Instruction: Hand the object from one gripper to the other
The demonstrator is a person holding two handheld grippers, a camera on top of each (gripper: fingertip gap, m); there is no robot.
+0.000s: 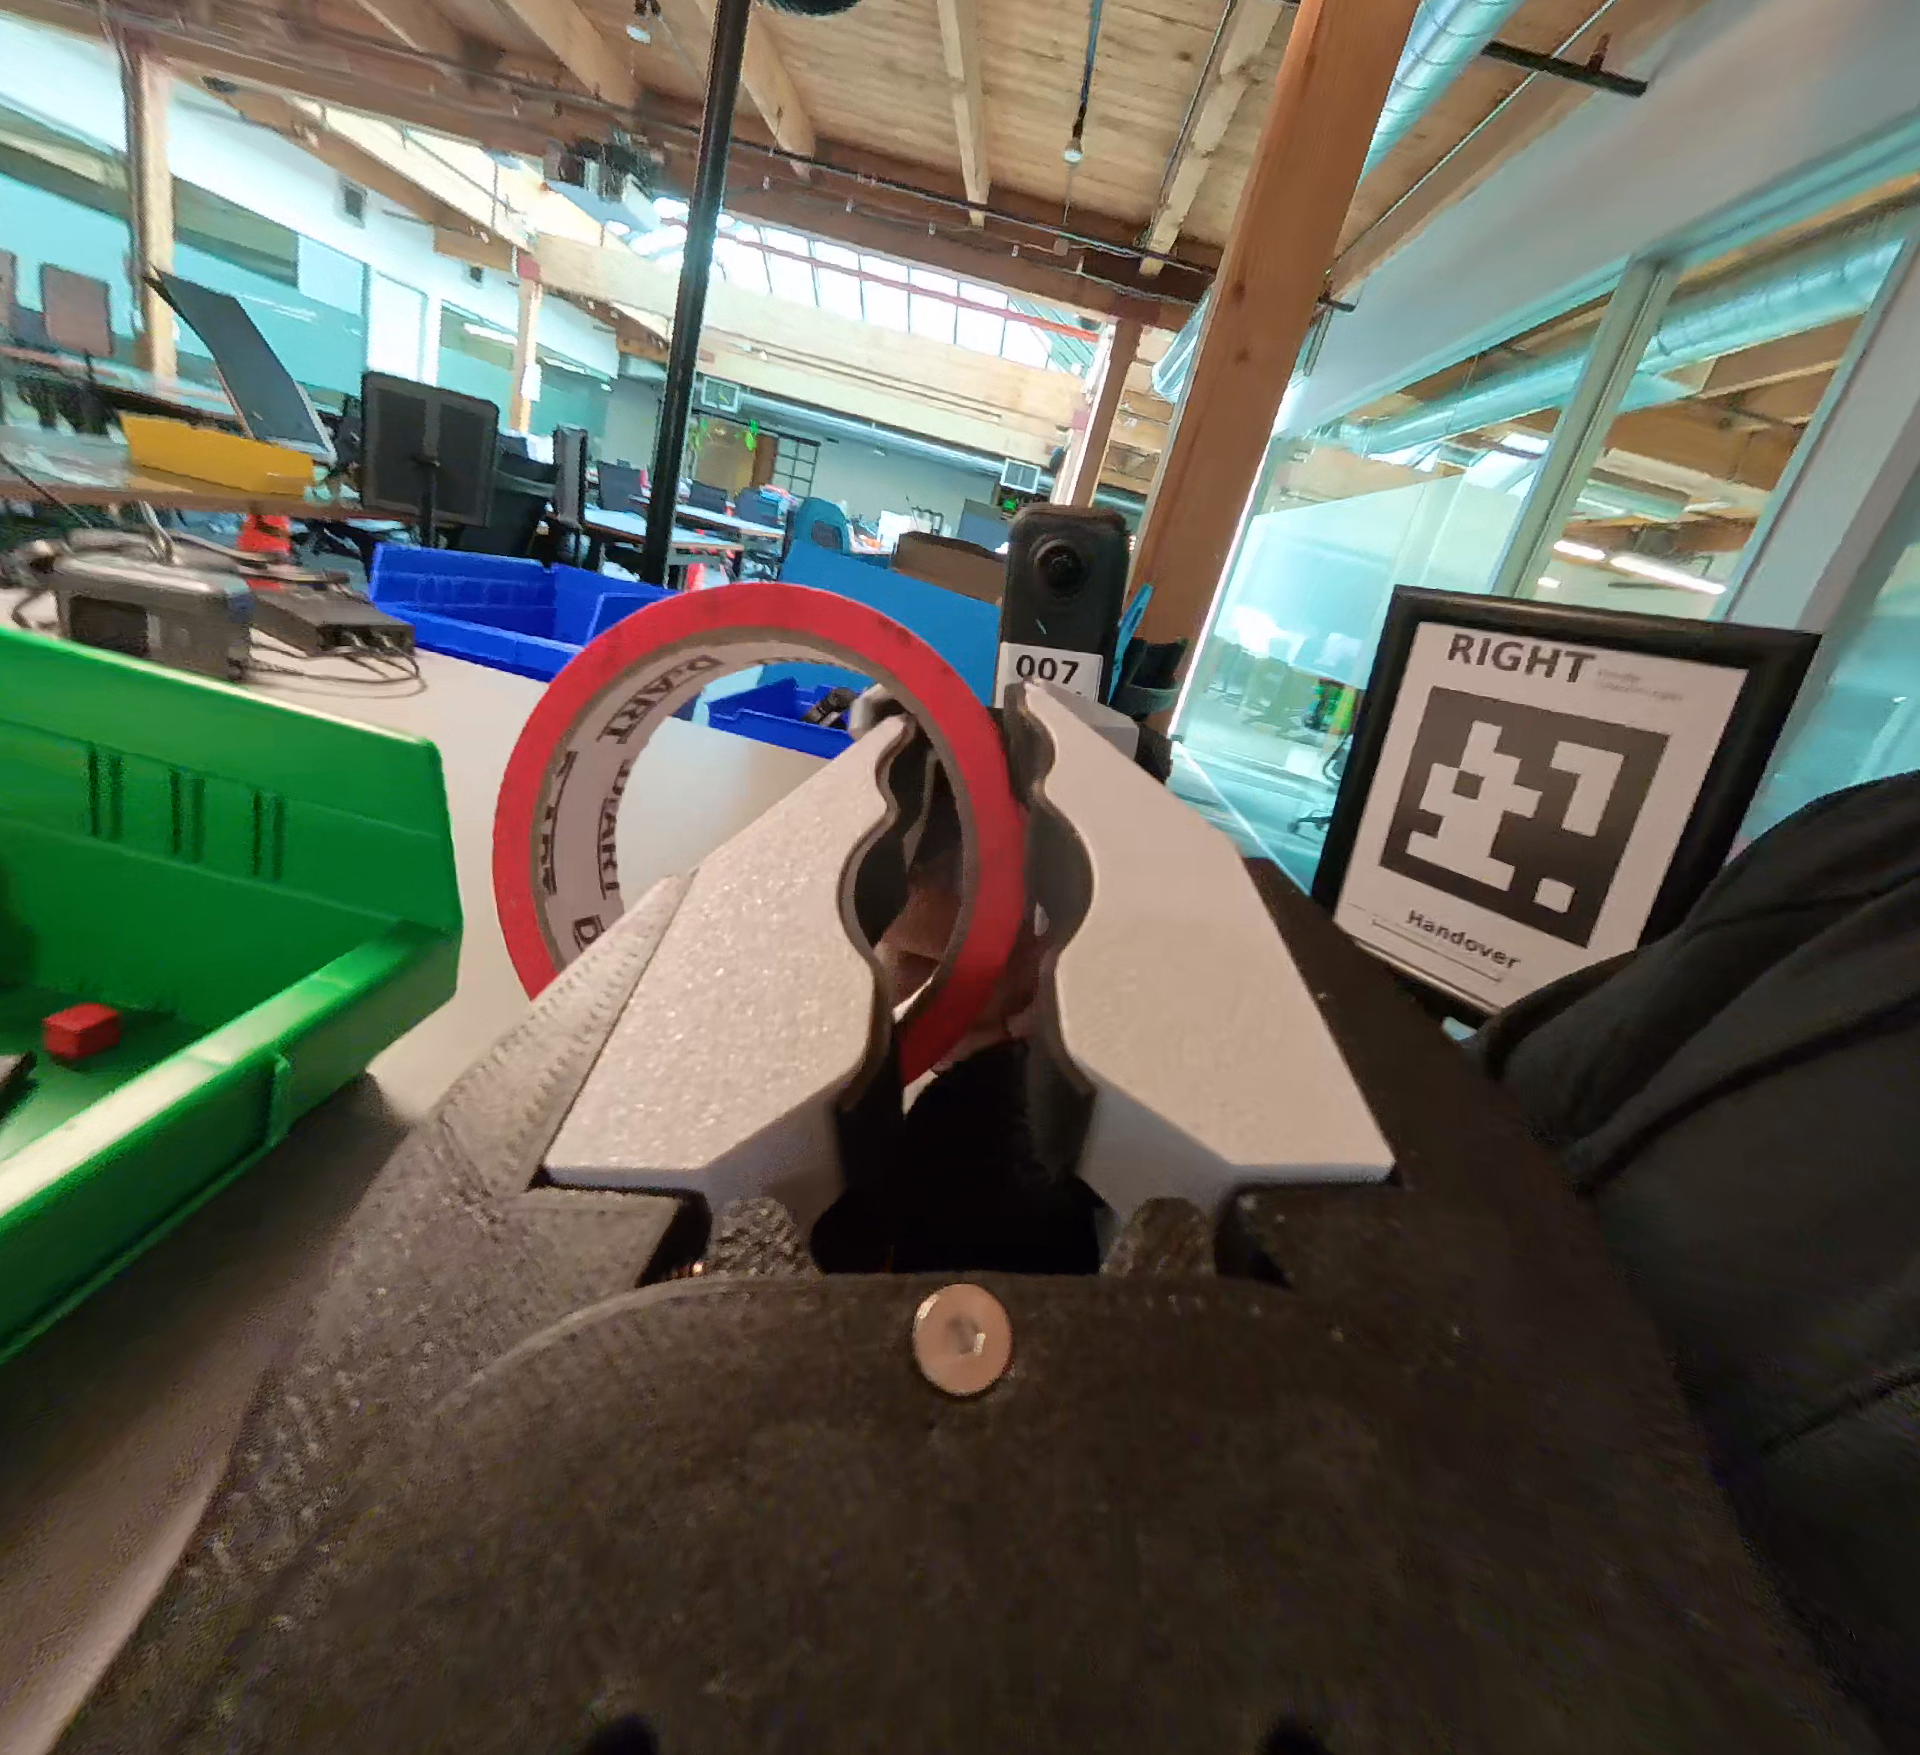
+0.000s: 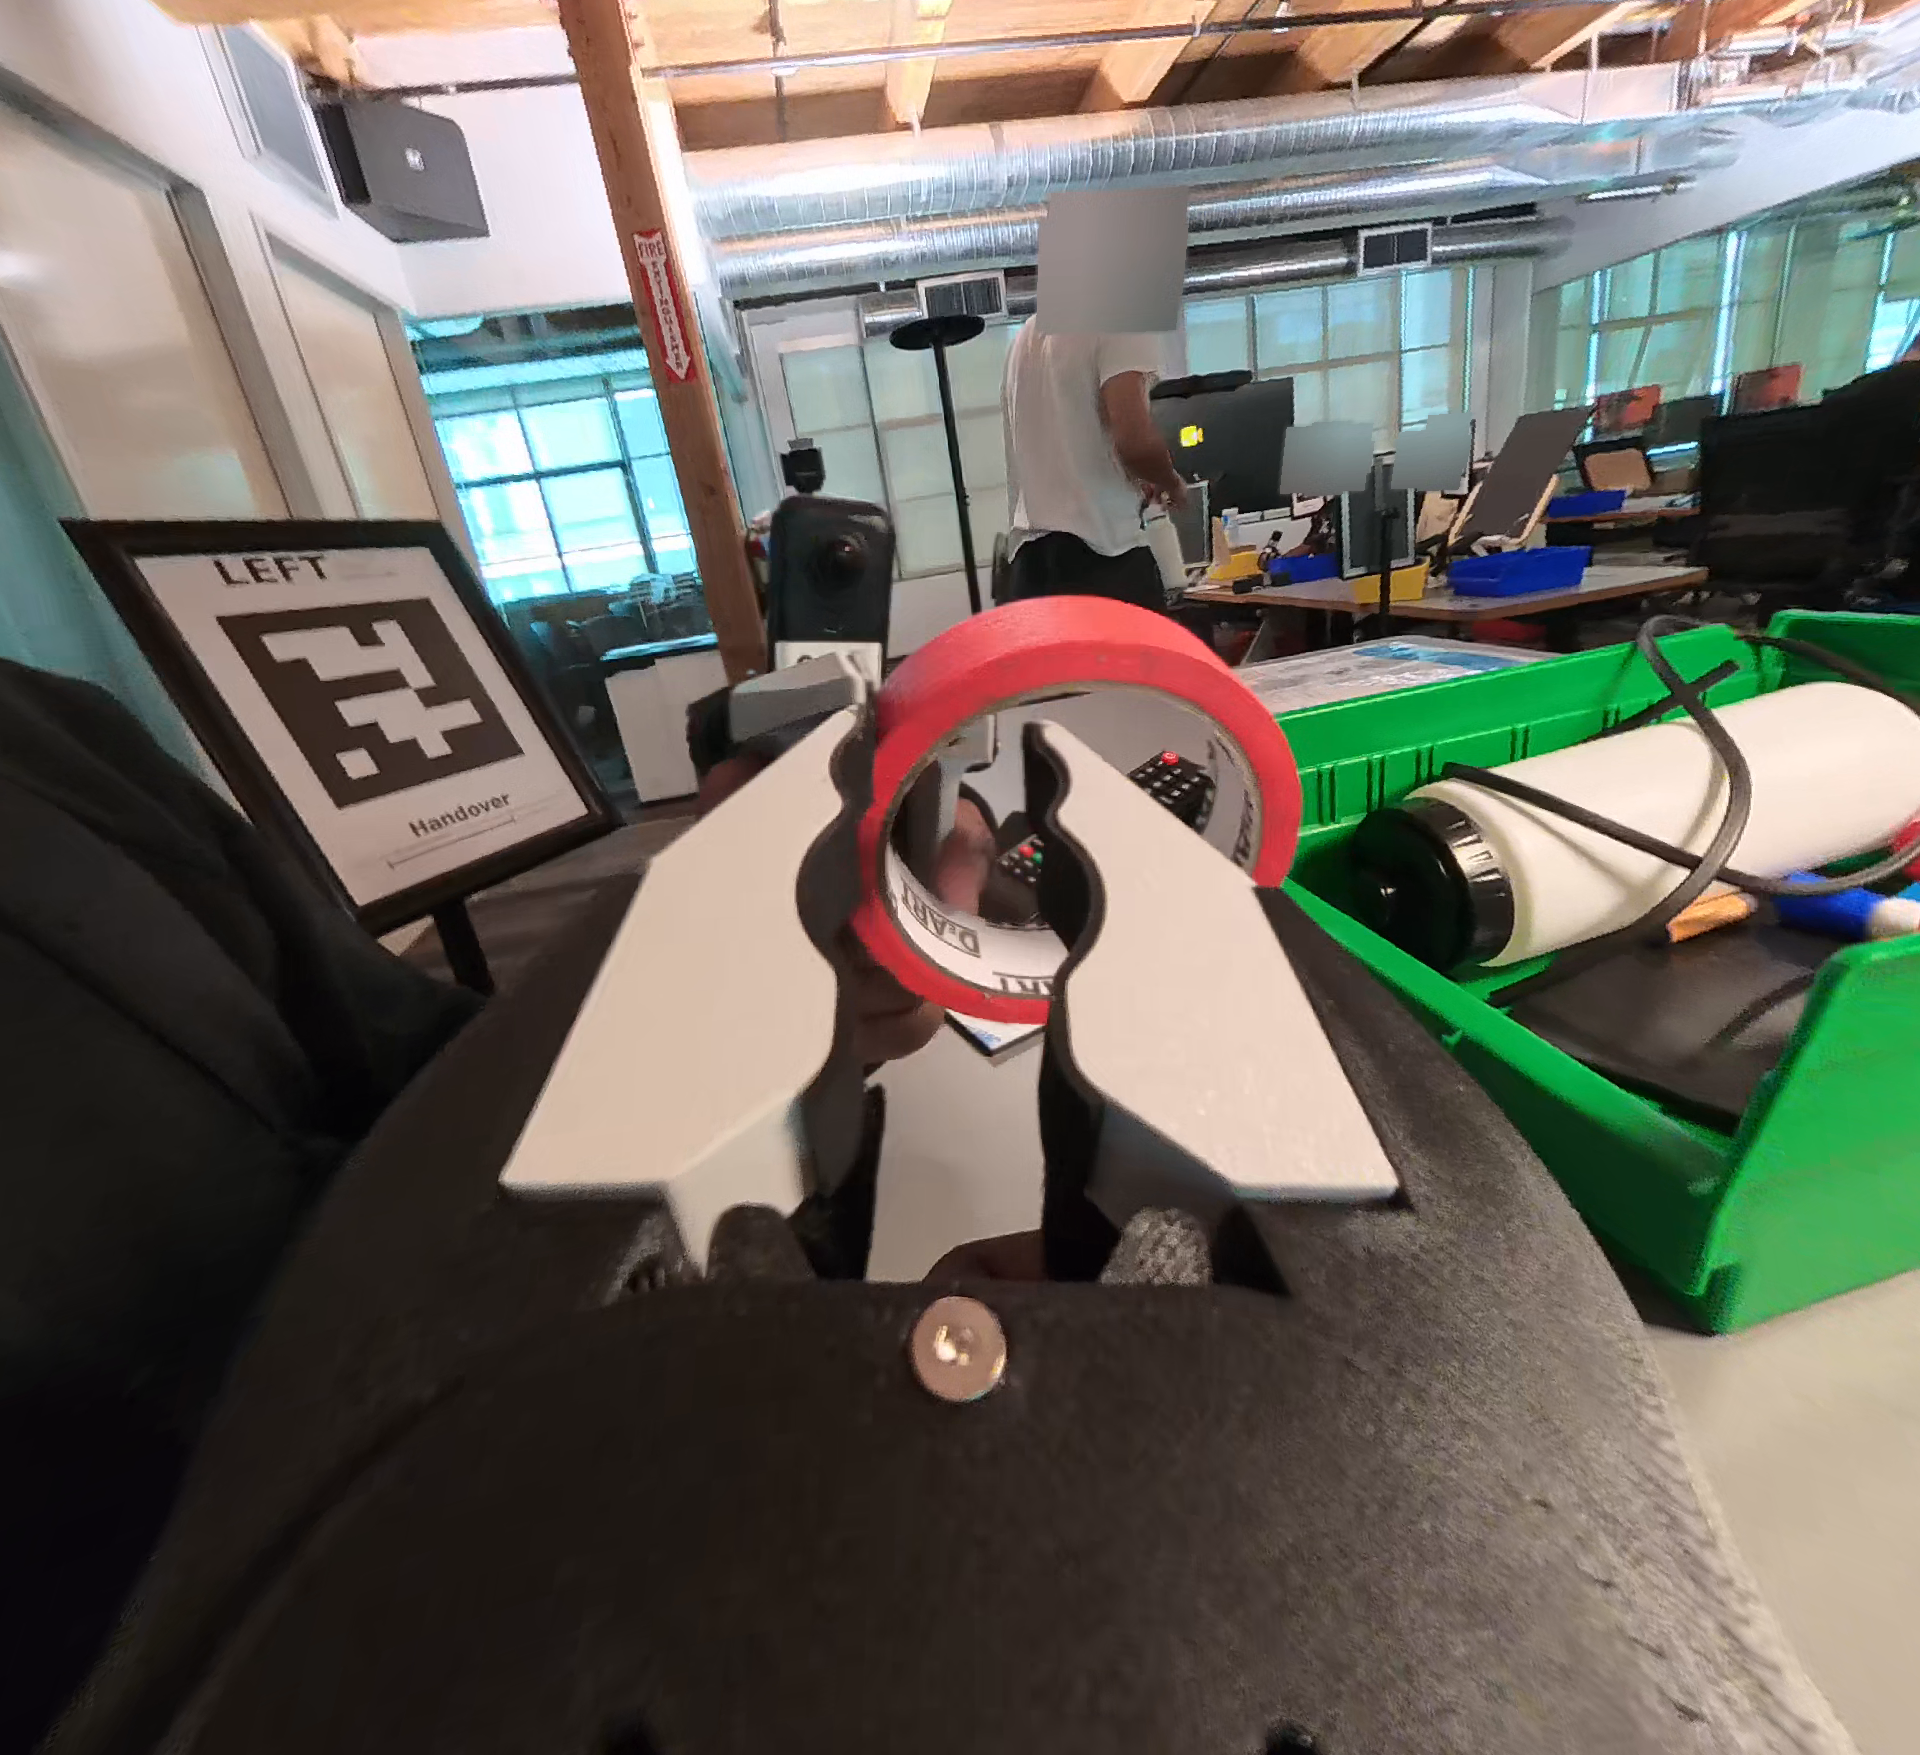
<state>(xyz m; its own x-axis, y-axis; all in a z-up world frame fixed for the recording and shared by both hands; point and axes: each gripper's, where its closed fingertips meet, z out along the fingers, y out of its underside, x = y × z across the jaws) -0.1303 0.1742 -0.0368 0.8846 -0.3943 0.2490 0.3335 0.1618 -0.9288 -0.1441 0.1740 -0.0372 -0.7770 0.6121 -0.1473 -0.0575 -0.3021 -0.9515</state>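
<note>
Tape roll (image 1: 748, 635), red with white core, clamped by left hand-held gripper (image 1: 961, 718).

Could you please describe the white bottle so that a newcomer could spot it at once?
Find the green bin at the right of the right wrist view. The white bottle lies on its side inside, black cap toward the camera, a black cable draped across it.

Your left wrist view looks close along its fingers (image 1: 769, 884) rightward, your right wrist view leftward along its own (image 2: 727, 905), facing each other and sharing the red tape roll (image 1: 540, 801) (image 2: 1049, 656) between.
</note>
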